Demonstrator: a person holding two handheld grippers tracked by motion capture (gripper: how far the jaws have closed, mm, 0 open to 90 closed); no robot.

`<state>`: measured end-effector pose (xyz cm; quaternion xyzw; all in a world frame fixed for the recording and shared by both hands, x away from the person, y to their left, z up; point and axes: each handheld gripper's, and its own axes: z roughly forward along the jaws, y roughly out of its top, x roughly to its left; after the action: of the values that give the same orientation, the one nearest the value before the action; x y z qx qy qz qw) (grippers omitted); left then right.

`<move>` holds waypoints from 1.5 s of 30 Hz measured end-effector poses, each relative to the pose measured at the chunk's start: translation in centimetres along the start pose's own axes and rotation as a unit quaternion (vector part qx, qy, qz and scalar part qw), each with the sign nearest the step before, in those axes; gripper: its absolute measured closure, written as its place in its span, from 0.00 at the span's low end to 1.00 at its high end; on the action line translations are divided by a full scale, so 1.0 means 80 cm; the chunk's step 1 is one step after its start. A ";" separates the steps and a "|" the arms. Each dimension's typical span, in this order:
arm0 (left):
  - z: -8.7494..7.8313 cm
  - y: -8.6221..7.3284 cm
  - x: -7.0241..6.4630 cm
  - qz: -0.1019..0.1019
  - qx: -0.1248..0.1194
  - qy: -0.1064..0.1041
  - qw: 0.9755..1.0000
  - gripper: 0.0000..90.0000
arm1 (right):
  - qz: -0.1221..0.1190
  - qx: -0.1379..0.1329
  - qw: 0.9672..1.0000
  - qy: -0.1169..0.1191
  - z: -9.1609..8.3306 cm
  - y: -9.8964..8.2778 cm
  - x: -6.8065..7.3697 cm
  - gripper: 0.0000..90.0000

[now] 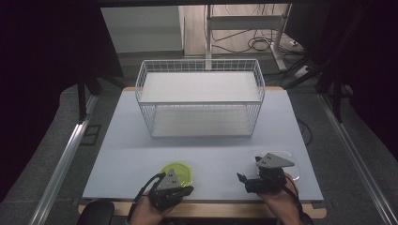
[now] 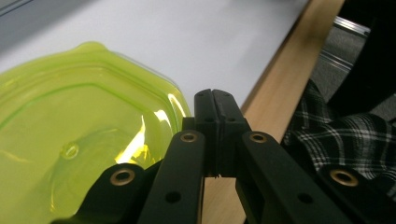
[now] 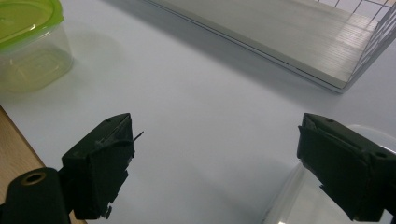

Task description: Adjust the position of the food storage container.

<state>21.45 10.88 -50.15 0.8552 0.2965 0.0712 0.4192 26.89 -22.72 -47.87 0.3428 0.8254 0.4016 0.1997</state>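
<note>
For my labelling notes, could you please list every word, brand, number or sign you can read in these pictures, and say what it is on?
None: no readable text on the green-lidded container, the clear container, the wire basket, the table or either gripper.

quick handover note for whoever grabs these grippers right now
Left gripper: jaws shut, empty, tips beside the green-lidded container at the near edge of the table.
Right gripper: jaws open, empty, over the clear lid at the near right.
Wire basket: at the back, nothing in it.
Done: nothing gripped or moved into the basket.
Left: probably grasping the container and lid; not certain.
</note>
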 end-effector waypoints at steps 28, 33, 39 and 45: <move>-0.026 -0.013 0.080 -0.061 -0.011 0.091 0.994 1.00 | 0.000 0.001 1.000 0.004 0.000 0.000 0.001 0.13; -0.034 -0.016 0.095 -0.068 -0.009 0.110 0.992 1.00 | 0.000 0.000 1.000 0.005 0.000 0.000 0.001 0.14; -0.044 -0.022 0.112 -0.077 -0.004 0.133 0.988 1.00 | 0.001 0.000 1.000 0.007 0.000 0.000 0.001 0.15; -0.054 -0.028 0.129 -0.093 -0.006 0.151 0.984 1.00 | 0.001 0.001 1.000 0.007 0.000 0.000 0.002 0.15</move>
<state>27.26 20.75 -50.39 0.8008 0.4338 0.1620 0.3799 26.82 -22.61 -47.89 0.3411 0.8267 0.4036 0.1934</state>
